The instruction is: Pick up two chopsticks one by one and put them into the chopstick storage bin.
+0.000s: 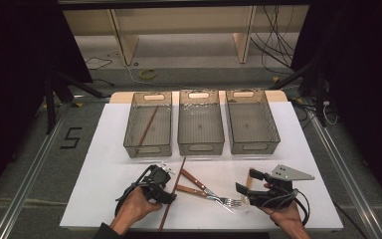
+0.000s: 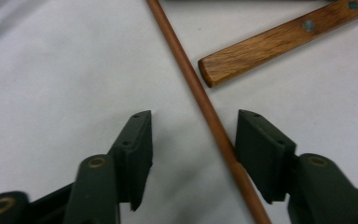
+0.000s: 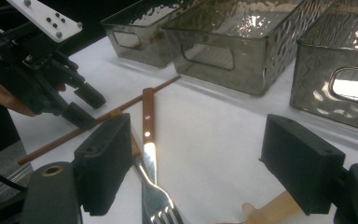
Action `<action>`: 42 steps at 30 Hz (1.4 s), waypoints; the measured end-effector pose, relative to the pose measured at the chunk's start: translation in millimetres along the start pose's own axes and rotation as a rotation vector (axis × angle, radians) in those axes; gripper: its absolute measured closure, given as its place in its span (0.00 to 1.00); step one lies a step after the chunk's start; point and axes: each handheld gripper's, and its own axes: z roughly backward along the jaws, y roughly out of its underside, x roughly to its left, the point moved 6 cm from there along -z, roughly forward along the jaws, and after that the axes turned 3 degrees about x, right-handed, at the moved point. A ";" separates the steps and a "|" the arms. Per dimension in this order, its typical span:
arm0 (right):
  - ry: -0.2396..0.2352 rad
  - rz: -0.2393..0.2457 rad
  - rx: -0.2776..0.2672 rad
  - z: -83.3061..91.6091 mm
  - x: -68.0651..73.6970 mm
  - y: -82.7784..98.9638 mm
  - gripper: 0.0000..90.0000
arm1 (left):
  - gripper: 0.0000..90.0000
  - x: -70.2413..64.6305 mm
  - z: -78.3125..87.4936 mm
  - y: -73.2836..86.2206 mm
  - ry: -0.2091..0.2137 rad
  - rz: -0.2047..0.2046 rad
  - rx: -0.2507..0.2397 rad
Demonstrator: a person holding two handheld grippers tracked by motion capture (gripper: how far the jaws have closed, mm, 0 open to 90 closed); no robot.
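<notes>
Thin brown wooden chopstick [image 2: 200, 91] lying flat on the white table [image 1: 104, 164], running from near the middle bin down toward the table's near edge, just left of the two wooden-handled forks [image 1: 204, 190]. Crossing between the fingers [image 2: 135, 149] of the left gripper [image 1: 158, 183], closer to the right-hand pad and seemingly just touching it at the edge; opposite pad well clear of the stick. Fingers about half open, not clamped. No lift visible: stick resting on the table along its whole seen length. End of a wooden fork handle [image 2: 279, 39] lying just beyond the stick, apart from it.

Right gripper [image 1: 254, 191] held over the table's right side, near the fork tines, fingers [image 3: 303, 163] spread wide with nothing between them; pale plastic piece [image 3: 272, 210] lying just below them.

Three clear ribbed plastic bins [image 1: 200, 127] standing side by side at the table's far half. Second brown chopstick [image 1: 146, 127] lying slanted inside the left bin. Other two bins bare as far as can be told.
</notes>
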 end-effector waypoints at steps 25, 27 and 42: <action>-0.002 -0.001 0.000 0.2 0.0 -0.1 0.29 | 0.87 21.2 8.4 8.8 0.023 -0.010 0.048; -0.002 -0.001 0.000 0.2 0.0 -0.1 0.29 | 0.87 22.2 8.3 9.5 0.020 -0.007 0.058; 0.001 0.001 0.000 0.7 0.2 -0.3 0.29 | 0.88 23.5 7.8 11.5 0.007 -0.024 0.095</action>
